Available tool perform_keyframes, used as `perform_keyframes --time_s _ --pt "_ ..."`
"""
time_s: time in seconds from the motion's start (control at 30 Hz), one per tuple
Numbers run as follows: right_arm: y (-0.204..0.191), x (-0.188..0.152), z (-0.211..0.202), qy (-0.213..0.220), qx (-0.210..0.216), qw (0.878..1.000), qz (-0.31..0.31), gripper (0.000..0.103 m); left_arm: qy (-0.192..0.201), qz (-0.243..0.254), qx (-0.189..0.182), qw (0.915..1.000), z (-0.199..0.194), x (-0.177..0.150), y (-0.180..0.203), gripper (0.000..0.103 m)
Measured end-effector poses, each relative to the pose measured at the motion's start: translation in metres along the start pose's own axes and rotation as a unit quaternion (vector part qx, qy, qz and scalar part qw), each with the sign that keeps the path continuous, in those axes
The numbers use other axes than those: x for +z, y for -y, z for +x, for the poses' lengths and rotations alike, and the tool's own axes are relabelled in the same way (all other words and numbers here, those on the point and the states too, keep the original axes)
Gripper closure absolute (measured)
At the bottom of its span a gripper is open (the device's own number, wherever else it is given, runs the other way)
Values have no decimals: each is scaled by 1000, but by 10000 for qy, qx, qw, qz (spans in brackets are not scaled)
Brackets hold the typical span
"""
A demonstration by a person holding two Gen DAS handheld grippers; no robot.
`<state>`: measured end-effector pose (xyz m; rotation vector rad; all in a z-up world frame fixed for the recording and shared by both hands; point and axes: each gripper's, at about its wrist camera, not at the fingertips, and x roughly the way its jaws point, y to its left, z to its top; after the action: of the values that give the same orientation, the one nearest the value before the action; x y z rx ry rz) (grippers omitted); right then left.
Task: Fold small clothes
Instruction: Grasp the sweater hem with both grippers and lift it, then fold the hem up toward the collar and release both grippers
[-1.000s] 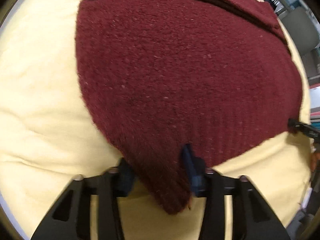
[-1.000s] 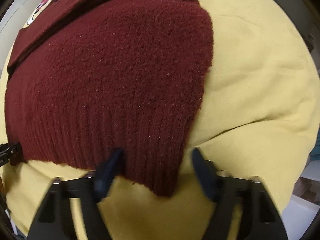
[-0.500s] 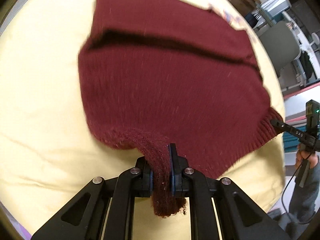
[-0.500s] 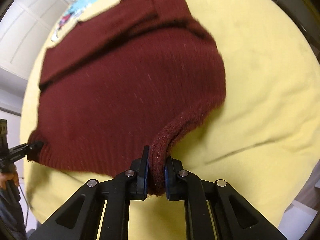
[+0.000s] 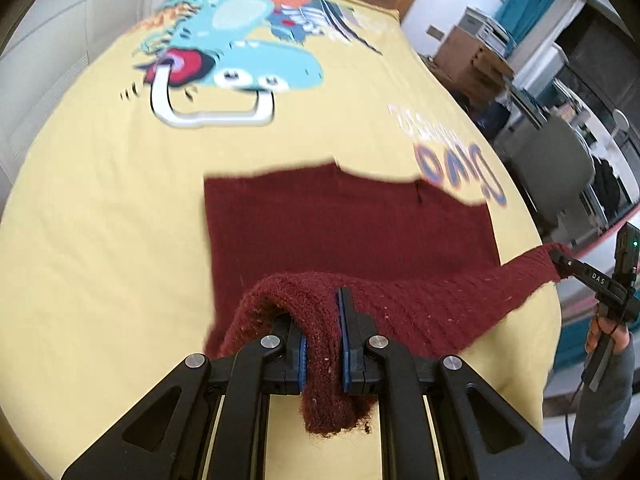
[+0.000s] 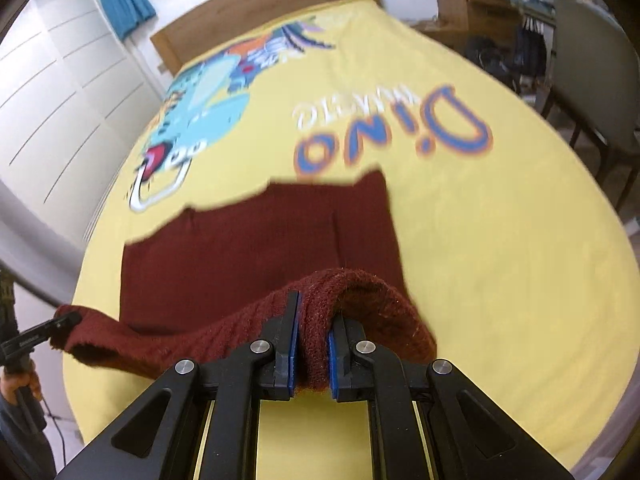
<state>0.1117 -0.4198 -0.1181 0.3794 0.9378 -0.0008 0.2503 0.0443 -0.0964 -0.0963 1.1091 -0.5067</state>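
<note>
**A:** Left wrist view, nearest first: the left gripper (image 5: 323, 336) has its blue pads pinched tight on the ribbed hem of the maroon sweater (image 5: 348, 236). What's different from a second ago?

**B:** A second ago both tongs stood open, straddling the hem as it lay flat. Half a second ago they had closed. Now the hem is lifted clear of the yellow bedspread (image 5: 100, 200) and strung between them.

**A:** And the right gripper (image 6: 311, 344)?

**B:** Clamped on the other hem corner, the same way; the knit sags in a band between the two.

**A:** Farther out?

**B:** The rest of the sweater lies flat on the bed, just short of the dinosaur print (image 5: 236, 56).

**A:** So, for the task?

**B:** I judge the bottom-to-top fold is under way; the hem likely needs carrying forward over the flat part.
</note>
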Motion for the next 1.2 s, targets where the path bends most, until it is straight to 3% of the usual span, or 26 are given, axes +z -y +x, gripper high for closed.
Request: perform_keyframes --time_s 0.17,0.3,0.6,0.67,0.7,0.73,0.77,0.8,0.87,0.9,0.97,1.03,1.07,1.13,1.17,1.2 --pt "-8 49 29 93 -184 9998 -8 92 82 4 215 9997 22 36 -4 93" --pt "-8 71 61 -167 -440 9988 -98 92 -67 9 411 9991 56 50 -9 93" --pt "-1 64 136 -798 -862 9930 -68 90 -328 19 934 9951 112 37 -32 90" --pt "0 61 143 -866 -896 9922 -74 88 -433 6 1048 9935 118 35 -31 80" --pt "0 59 144 -879 -923 9918 -95 79 -455 -21 1105 9928 119 35 -32 76" --pt "0 57 145 -877 -981 9912 -122 72 -445 -32 1110 9928 118 34 -31 68" --pt "-1 56 145 -883 -1026 9907 -166 59 -391 -36 1076 9934 116 35 -29 57" --pt "-2 55 142 -850 -1002 9911 -209 54 -342 -52 1065 9937 114 36 -28 52" --pt "-3 55 136 -755 -984 9920 -240 43 -209 -51 1162 9930 105 39 -24 23" --pt "-4 56 131 -695 -999 9923 -239 33 -147 -42 1166 9931 101 40 -21 17" --pt "-6 57 121 -530 -959 9937 -241 23 -48 -43 1057 9944 92 42 -16 13" --pt "-12 56 112 -364 -929 9946 -302 21 43 1 1044 9945 86 41 -8 10" --pt "-16 55 108 -295 -936 9946 -346 18 134 49 1026 9946 84 39 -2 2" --pt "-26 51 102 -165 -842 9952 -477 9 222 133 962 9950 82 35 7 1" --pt "-31 48 100 -100 -761 9956 -535 0 220 219 931 9952 84 31 15 1" --pt "-37 43 98 -40 -672 9959 -605 0 208 295 927 9950 86 27 20 1"
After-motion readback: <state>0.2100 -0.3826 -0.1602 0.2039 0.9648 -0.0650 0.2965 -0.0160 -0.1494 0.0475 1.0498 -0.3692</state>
